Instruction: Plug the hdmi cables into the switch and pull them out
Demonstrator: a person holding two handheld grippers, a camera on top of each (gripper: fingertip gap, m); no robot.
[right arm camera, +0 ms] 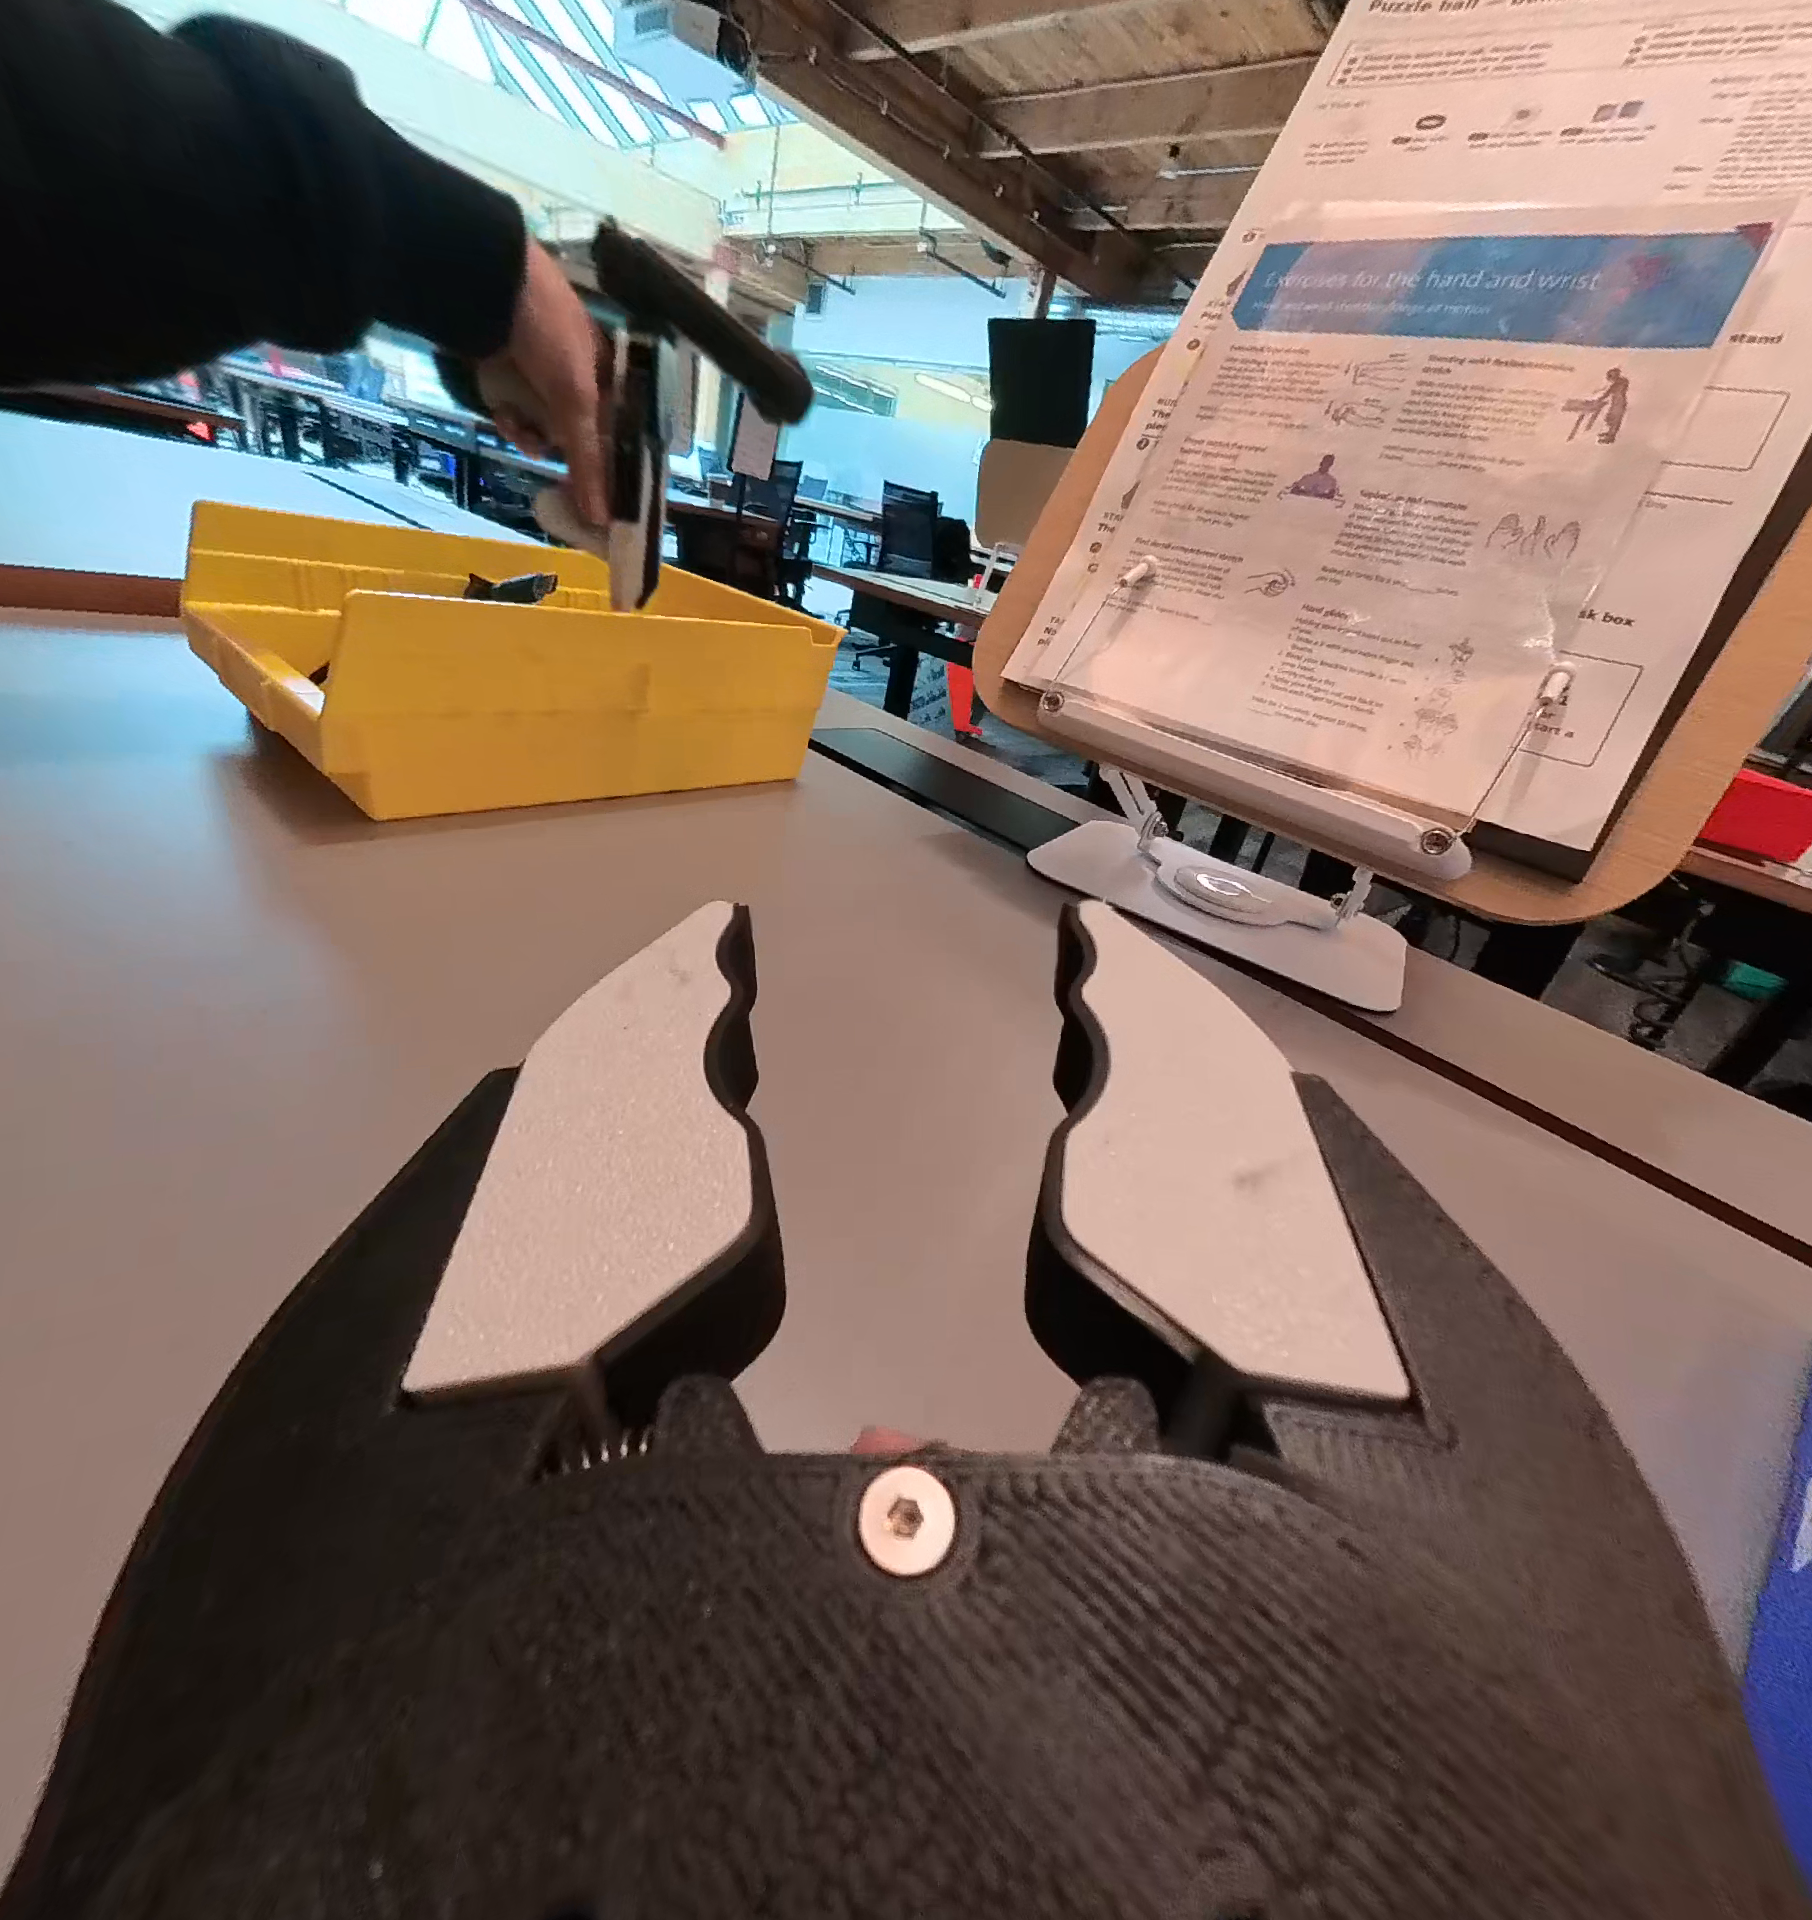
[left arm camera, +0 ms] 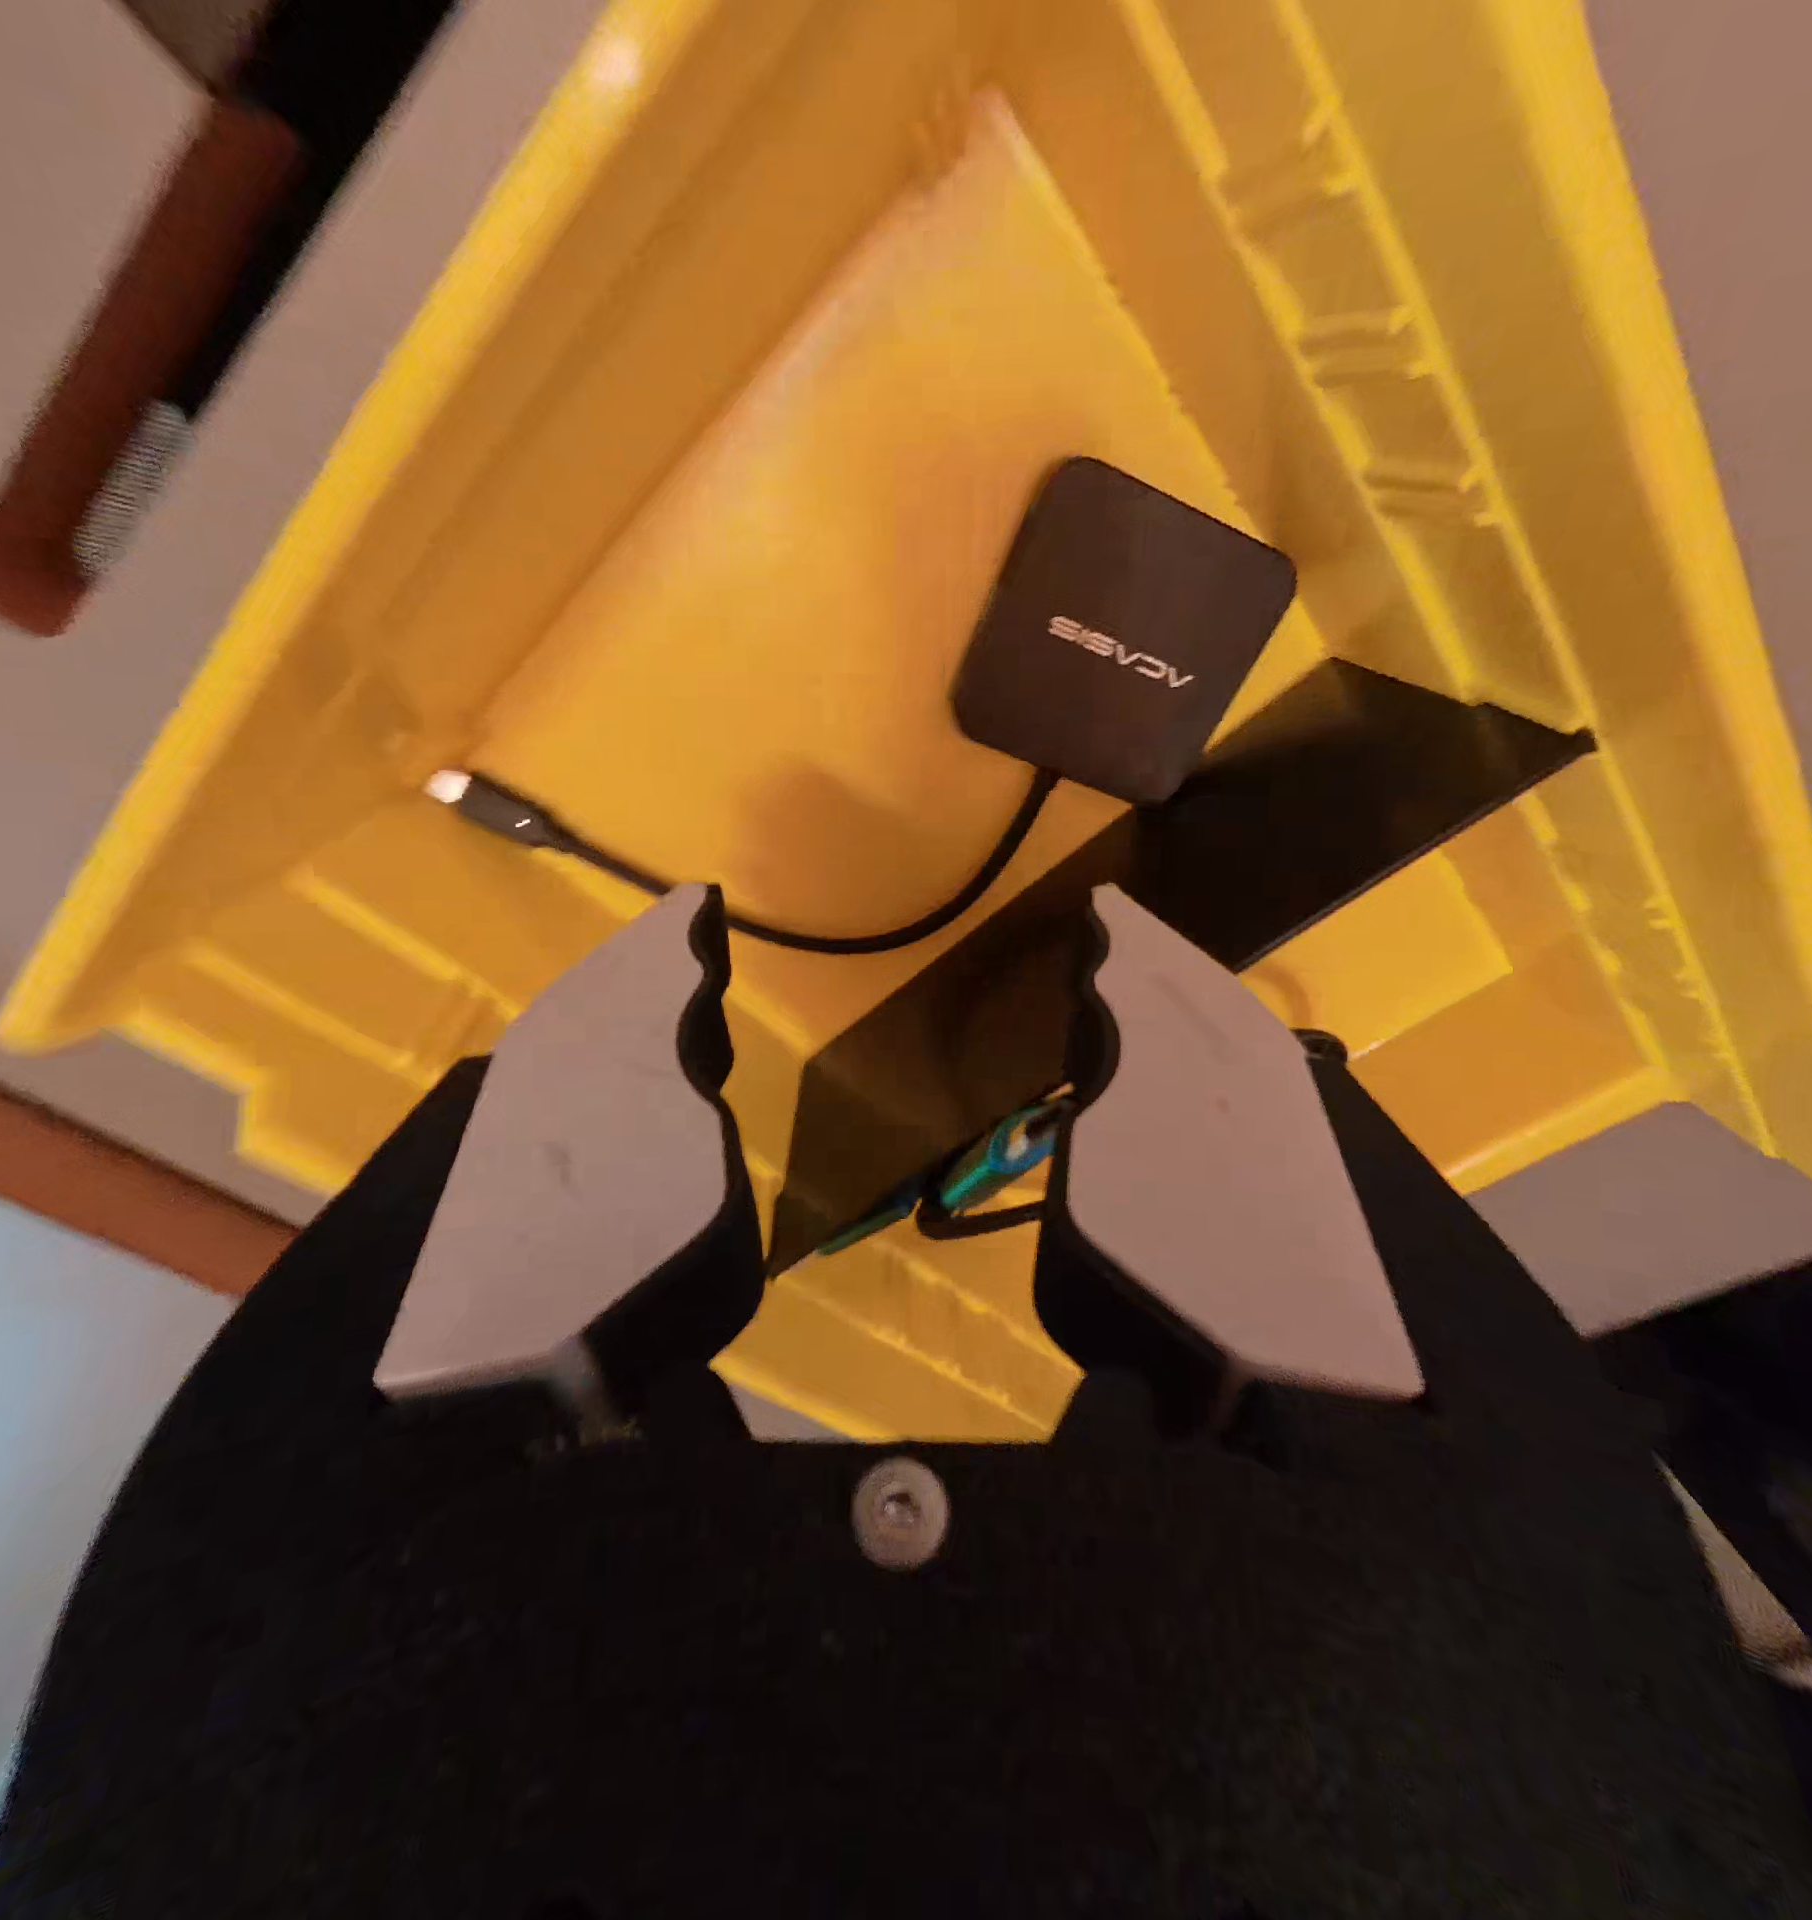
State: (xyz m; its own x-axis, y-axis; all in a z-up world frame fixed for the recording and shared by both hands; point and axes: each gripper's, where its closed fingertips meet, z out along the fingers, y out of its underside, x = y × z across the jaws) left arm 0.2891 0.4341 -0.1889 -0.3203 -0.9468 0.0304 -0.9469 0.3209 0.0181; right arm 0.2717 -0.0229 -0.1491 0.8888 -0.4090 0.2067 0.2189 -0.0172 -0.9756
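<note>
Grey tabletop (right arm camera: 258, 987) carries a yellow bin (right arm camera: 528, 707) with a black divider (left arm camera: 1349, 790) across it. Switch (left arm camera: 1120, 623) lies flat on the bin floor, ahead of and slightly right of the left gripper (left arm camera: 897, 904), which hangs over the bin, jaws apart, holding nothing. Switch's pigtail cable (left arm camera: 881, 935) curves left to its plug (left arm camera: 466, 795). A teal-tipped item (left arm camera: 1006, 1153) sits by the divider, identity unclear. Right gripper (right arm camera: 902, 914), 1 empty open pair, hovers over bare table, well apart from the bin. Left is nearer.
</note>
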